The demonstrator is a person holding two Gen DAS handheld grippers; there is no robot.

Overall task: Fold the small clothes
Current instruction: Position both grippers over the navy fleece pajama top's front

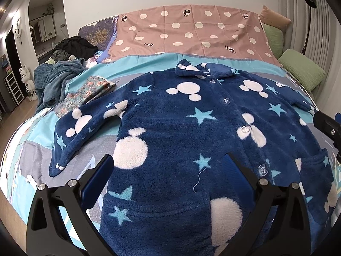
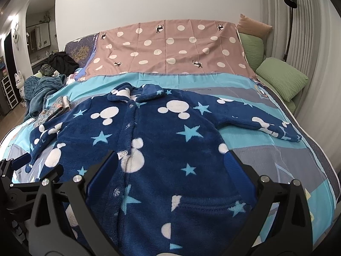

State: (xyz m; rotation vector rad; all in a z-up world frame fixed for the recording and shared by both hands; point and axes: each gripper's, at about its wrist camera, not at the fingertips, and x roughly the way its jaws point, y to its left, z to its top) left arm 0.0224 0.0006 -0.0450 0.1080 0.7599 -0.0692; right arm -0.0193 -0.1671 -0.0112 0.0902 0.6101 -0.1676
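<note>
A small navy fleece pyjama jacket (image 1: 181, 123) with white mouse heads and light blue stars lies flat, front up and buttoned, on the bed, sleeves spread out. It also shows in the right wrist view (image 2: 162, 140). My left gripper (image 1: 168, 166) is open above the jacket's lower left part, near the hem. My right gripper (image 2: 172, 164) is open above its lower right part. The right gripper shows at the right edge of the left wrist view (image 1: 328, 125), and the left gripper at the left edge of the right wrist view (image 2: 19, 170).
A folded floral cloth (image 1: 85, 93) lies left of the jacket. A teal blanket (image 1: 55, 79) and dark clothes (image 1: 74, 44) are heaped at the far left. Green pillows (image 2: 281, 79) line the right side by the wall. A pink dotted sheet (image 1: 187, 29) covers the far end.
</note>
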